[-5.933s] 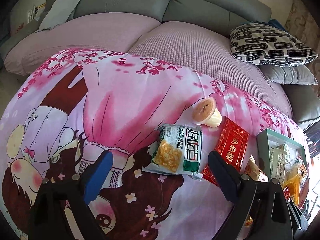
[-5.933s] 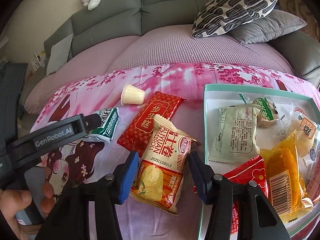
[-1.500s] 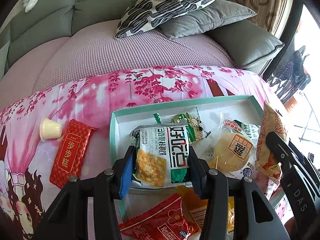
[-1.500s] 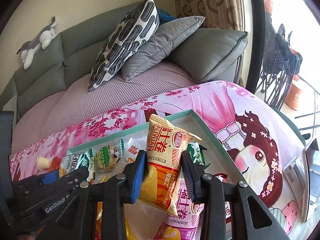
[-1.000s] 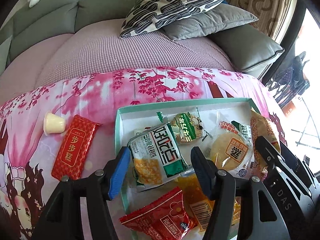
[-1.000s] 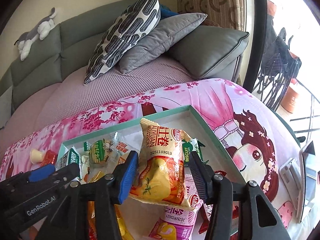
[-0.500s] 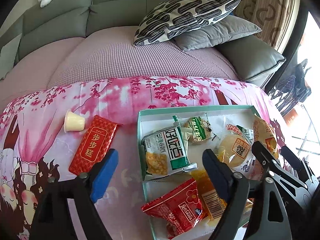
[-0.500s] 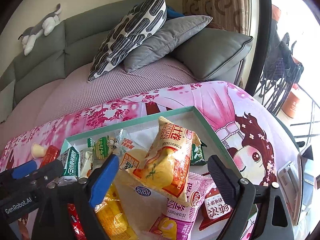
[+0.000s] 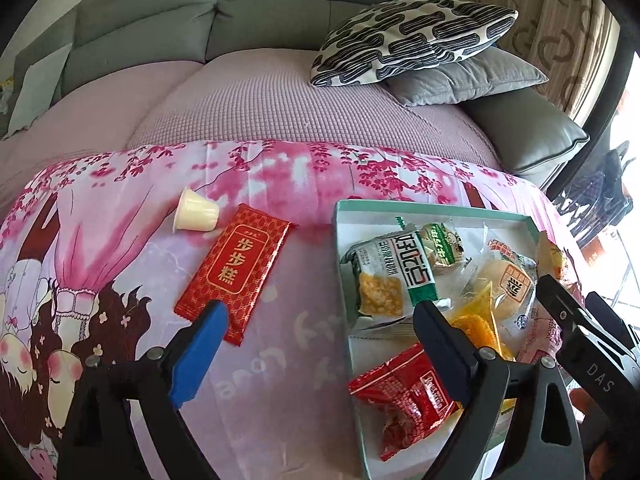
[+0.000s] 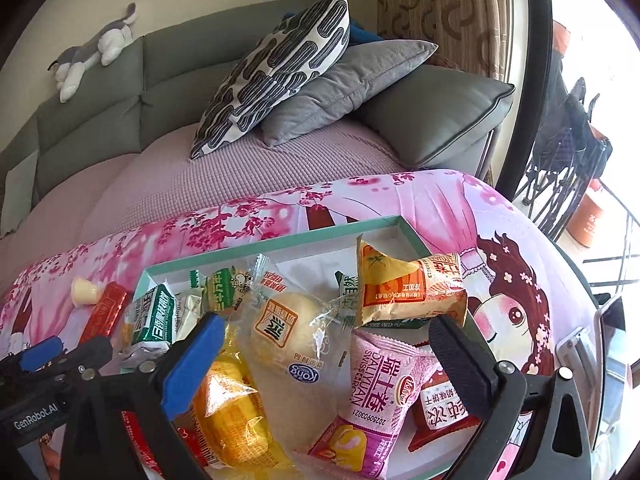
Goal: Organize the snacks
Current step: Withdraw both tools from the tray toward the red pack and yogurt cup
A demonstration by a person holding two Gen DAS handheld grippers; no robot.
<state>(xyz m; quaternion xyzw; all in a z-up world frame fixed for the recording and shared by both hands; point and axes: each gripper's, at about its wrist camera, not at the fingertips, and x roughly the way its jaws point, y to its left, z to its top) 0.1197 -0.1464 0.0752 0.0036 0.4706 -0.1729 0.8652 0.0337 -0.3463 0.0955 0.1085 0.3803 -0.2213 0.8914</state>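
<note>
Both grippers released over the snack tray

The left gripper [image 9: 320, 326] is opening with nothing between its jaws, above the pink printed surface [image 9: 304, 380] beside the teal tray [image 9: 434, 209]; the green-and-white packet [image 9: 394, 276] lies inside the tray's near-left corner; the right gripper [image 10: 328, 342] is opening, empty, over the tray's pile; the orange packet [image 10: 408, 284] rests tilted on other snacks there; a red packet [image 9: 236, 270] and a jelly cup [image 9: 196, 211] lie on the surface outside the tray.
</note>
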